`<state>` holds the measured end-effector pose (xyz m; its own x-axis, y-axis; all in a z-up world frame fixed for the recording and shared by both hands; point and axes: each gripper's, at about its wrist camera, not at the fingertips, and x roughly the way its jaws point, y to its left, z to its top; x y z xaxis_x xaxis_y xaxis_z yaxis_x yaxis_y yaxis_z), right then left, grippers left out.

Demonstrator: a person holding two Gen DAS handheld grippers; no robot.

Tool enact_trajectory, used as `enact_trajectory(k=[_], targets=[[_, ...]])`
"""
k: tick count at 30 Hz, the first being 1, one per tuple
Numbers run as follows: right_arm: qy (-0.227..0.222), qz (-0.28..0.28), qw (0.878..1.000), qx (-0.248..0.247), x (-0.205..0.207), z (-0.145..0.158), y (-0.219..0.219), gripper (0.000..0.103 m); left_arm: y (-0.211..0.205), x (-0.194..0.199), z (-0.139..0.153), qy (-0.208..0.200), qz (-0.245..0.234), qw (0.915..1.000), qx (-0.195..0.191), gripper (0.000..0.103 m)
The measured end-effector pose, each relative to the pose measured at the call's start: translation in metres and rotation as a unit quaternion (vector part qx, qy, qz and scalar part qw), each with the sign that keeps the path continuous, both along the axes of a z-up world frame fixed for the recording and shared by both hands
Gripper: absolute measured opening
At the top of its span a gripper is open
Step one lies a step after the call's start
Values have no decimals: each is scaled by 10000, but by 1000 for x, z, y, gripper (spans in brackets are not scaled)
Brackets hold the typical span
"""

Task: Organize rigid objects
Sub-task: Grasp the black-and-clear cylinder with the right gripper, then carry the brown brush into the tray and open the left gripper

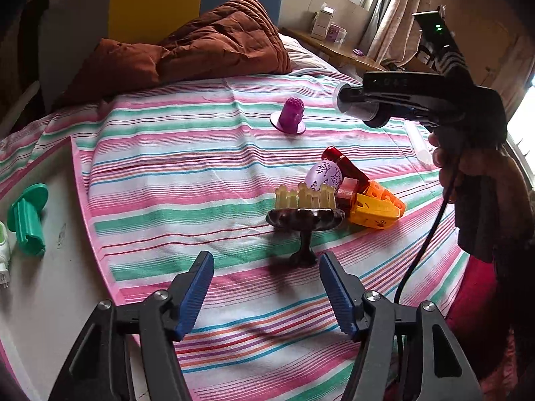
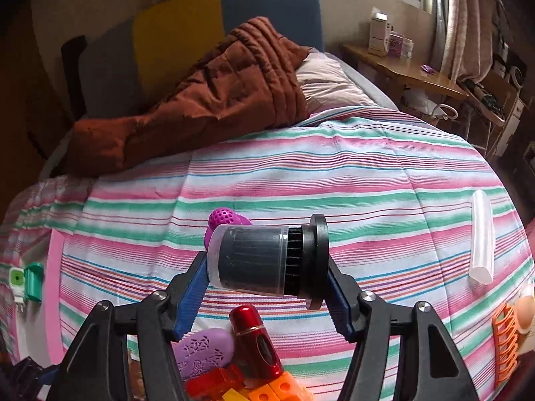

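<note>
Blue-padded left gripper [image 1: 266, 295] sits nearest my left camera, jaws apart with nothing between them. Just past its tips, at 12 o'clock, I see a dark pedestal stand [image 1: 305, 230] upright on the striped bedsheet [image 1: 167, 167], with pale yellow pegs [image 1: 305, 197] on top. Touching it at 2 o'clock: a lilac patterned egg [image 1: 323, 175], a red lipstick-like tube [image 1: 344, 163] and orange-yellow toy blocks [image 1: 376, 209], piled together. A purple perforated cone [image 1: 290, 115] stands alone at 12 o'clock, well apart. A green spool [image 1: 28, 215] lies at 9 o'clock on the white board [image 1: 50, 284].

Right gripper [image 2: 267, 260] is clamped on a black cylinder with clear sleeve [image 2: 254, 259], held crosswise above the sheet. A clear tube [image 2: 481, 237] lies at 3 o'clock.
</note>
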<state>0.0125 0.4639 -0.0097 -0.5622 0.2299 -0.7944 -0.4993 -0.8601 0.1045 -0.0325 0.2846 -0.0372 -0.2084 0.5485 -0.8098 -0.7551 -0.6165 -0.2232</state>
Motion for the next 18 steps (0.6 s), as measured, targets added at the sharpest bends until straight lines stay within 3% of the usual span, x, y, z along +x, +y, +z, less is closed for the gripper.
enact_trajectory(k=[2,10,12,14,18], targets=[[249,-114,9994,-205,14,7,2,65,7,2,-2,-26,-36,10000,-17,77],[613,-415,9955,-589,41,2,9,65,32,1,-16,-197,42,9997,-136,81],[649,-439,9957,-503,42,3,10,65,34,1,-23,-343,90,9992,-202,76],[662,-456,9955,-494,45,4,11,65,37,4,-29,-275,137,9988,-374,59],[692,-499,9946,-597,45,2,16,65,42,3,-30,-236,147,9989,-371,50]])
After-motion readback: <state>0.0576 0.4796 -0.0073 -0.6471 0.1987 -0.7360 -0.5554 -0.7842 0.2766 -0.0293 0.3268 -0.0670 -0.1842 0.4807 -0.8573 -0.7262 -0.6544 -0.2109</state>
